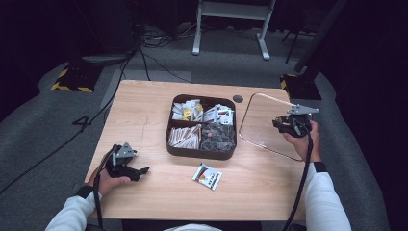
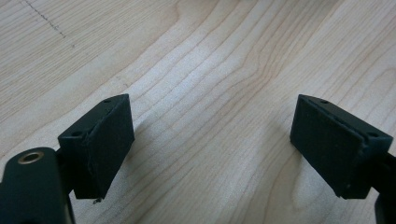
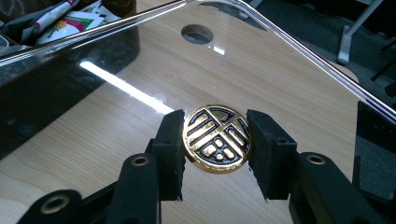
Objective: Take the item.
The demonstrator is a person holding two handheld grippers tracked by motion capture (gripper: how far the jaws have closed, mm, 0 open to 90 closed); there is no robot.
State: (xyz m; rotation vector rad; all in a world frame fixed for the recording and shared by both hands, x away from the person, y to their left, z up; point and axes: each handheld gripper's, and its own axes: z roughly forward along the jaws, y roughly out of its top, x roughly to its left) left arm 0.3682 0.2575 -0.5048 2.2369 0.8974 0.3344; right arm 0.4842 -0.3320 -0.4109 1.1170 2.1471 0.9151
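Clear lid (image 1: pixel 264 126) off, right of the box (image 1: pixel 201 126), right gripper (image 3: pixel 215 140) jaws clamping its gold knob (image 3: pixel 216 138); left gripper (image 2: pixel 212 144) wide open, empty; sachet (image 1: pixel 208 176) unboxed.

Two matte black two-jaw grippers, left gripper (image 1: pixel 126 166) and right gripper (image 1: pixel 292 122), are each topped by a grey three-cornered plate (image 1: pixel 124 151); black cables (image 1: pixel 304 178) are trailed, brass-ringed screw holes (image 3: pixel 139 161) are shown, and white sleeves (image 1: pixel 326 202) are worn.

One table (image 1: pixel 144 120). One tray (image 1: pixel 169 139) with four compartments (each filled with small packets too many and too small to count). One clear lid (image 1: pixel 255 125) with one gold knob (image 3: pixel 217 139). One loose packet (image 1: pixel 207 176) on the wood. Two grippers: left (image 1: pixel 137 172), right (image 1: pixel 284 122).
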